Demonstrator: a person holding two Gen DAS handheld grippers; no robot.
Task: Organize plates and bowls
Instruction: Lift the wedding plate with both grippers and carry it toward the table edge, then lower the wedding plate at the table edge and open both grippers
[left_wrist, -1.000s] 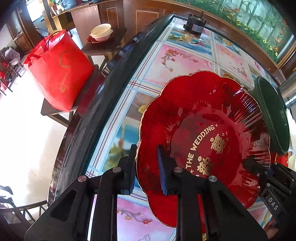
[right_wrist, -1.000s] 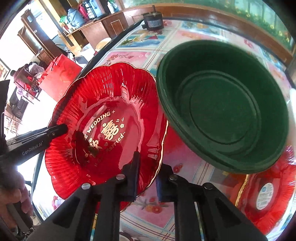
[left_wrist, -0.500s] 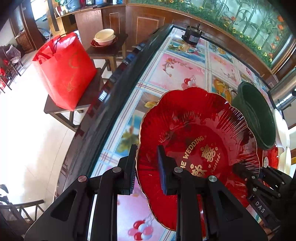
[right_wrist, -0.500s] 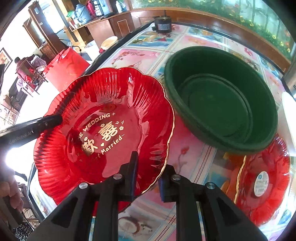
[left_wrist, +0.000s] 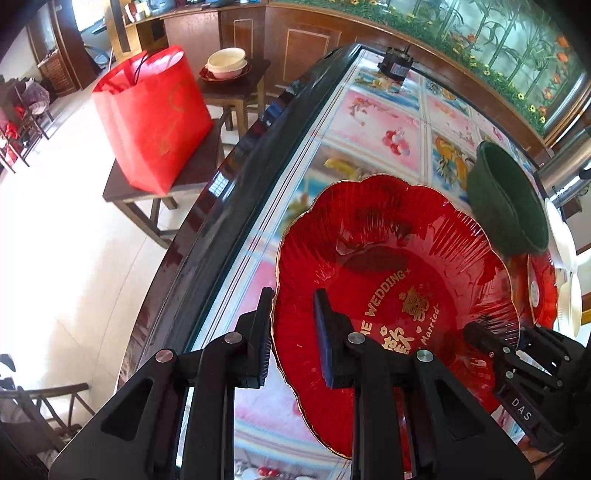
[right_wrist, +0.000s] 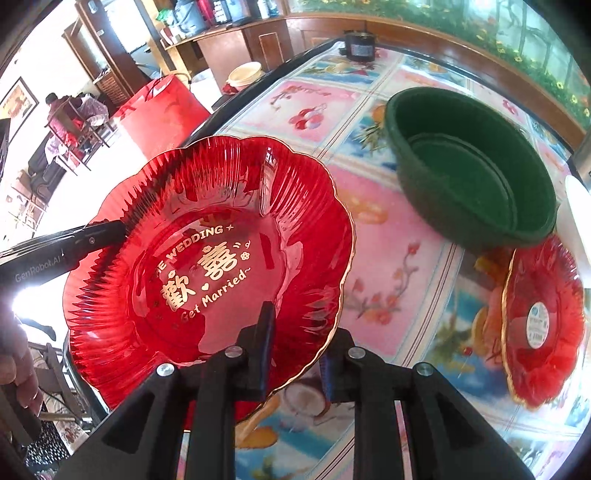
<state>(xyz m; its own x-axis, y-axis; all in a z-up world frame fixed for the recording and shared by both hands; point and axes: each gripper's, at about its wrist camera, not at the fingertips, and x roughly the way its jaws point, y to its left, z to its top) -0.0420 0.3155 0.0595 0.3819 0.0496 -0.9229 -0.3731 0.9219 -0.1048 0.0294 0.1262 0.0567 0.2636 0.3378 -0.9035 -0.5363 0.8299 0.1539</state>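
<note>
The large red scalloped plate (left_wrist: 399, 295) with a gold rim and gold lettering reading "THE WEDDING" and "Get Married" is held up above the desk (right_wrist: 399, 258), tilted, a gripper on each of two opposite edges. The left gripper (left_wrist: 291, 332) pinches the plate's near-left rim, one finger under the edge and the other on the inner face, pressed tight on it. In the right wrist view the right gripper (right_wrist: 295, 354) straddles the plate's near-right rim; its jaws are opening, with the rim between them, and a narrow gap shows beside the right finger. At the left of that view, part of a hand (right_wrist: 22, 369) holds the handle of the left gripper, whose black finger reaches the plate's left rim.

The desk is covered with a glossy cloth of pink and blue squares printed with fruit and flowers, and has a dark curved edge. To the right, lying on the desk, is a smaller red scalloped plate (right_wrist: 543, 325) with a round white sticker in its middle. Just beyond it, farther back, stands a dark green bowl (right_wrist: 476, 177), its near side overlapping the small plate's far edge. White dishes (left_wrist: 565, 273) show at the far right edge.

At the far end of the desk sits a small black motor-like object (right_wrist: 360, 44). Off the desk to the left, a red gift bag (left_wrist: 155, 118) stands on a low wooden bench, and behind it a cream bowl (left_wrist: 226, 62) rests on a red dish on a small dark table.
</note>
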